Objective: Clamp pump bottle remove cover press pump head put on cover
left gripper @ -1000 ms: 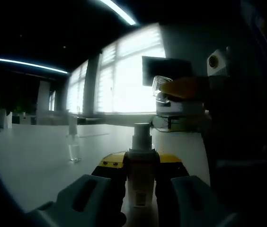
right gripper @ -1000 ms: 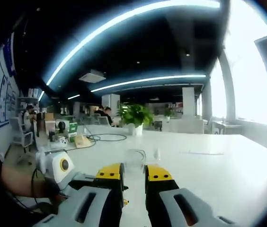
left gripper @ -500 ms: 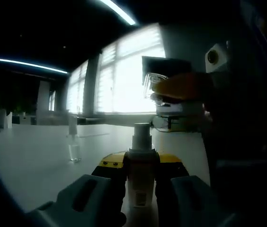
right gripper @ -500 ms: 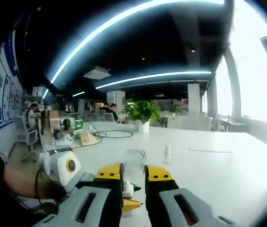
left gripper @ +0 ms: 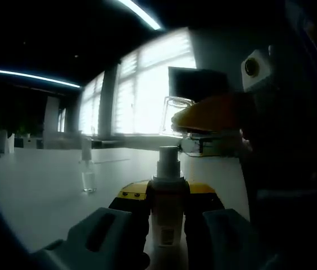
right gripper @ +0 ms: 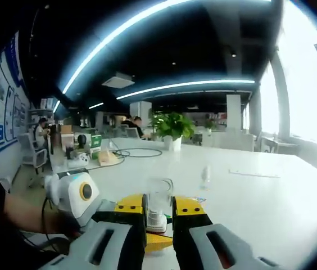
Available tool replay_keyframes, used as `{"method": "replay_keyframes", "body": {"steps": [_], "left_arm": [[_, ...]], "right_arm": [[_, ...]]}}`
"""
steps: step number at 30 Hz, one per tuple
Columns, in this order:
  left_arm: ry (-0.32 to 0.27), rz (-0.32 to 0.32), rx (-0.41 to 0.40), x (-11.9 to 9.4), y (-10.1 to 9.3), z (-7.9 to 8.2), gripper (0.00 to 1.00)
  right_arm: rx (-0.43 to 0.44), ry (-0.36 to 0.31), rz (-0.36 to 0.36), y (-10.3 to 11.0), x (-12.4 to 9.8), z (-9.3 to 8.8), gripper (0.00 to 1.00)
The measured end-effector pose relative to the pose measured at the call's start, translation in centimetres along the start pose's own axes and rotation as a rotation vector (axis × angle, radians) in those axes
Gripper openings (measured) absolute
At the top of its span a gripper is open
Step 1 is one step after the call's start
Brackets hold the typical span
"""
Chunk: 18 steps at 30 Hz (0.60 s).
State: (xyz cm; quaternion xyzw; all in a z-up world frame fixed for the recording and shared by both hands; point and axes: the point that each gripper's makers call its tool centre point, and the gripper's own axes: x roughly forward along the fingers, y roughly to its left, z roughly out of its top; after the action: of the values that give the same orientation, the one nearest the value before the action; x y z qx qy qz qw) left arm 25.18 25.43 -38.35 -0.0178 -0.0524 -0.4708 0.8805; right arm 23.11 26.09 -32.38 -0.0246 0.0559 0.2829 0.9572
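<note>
A pump bottle [left gripper: 166, 218] stands upright on the white table, with my left gripper [left gripper: 167, 192] shut on its body. Its bare pump head [left gripper: 168, 158] rises above the jaws. My right gripper [left gripper: 189, 117] comes in from the right, shut on the clear cover [left gripper: 175, 114], which hangs just above and slightly right of the pump head. In the right gripper view the clear cover [right gripper: 158, 194] sits between the jaws of my right gripper [right gripper: 158, 207], and the white pump head [right gripper: 157, 223] shows right under it. The left gripper [right gripper: 78, 194] lies at lower left.
A small clear bottle [left gripper: 87, 174] stands alone on the white table [left gripper: 40, 185], also seen as the small bottle [right gripper: 205, 175] farther out. A potted plant [right gripper: 172, 128], cables and boxes [right gripper: 105, 156] sit at the table's far end. People sit at desks behind.
My right gripper has carried the clear cover left, to just above the pump head. In the right gripper view the pump head and the left gripper's yellow jaws have come into sight.
</note>
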Motion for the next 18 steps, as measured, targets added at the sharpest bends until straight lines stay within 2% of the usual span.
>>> {"method": "replay_keyframes", "body": {"steps": [18], "left_arm": [[0.000,-0.003,0.005,0.0,-0.2,0.1,0.14]], "right_arm": [[-0.013,0.035,0.000,0.4,0.4,-1.3,0.12]]}}
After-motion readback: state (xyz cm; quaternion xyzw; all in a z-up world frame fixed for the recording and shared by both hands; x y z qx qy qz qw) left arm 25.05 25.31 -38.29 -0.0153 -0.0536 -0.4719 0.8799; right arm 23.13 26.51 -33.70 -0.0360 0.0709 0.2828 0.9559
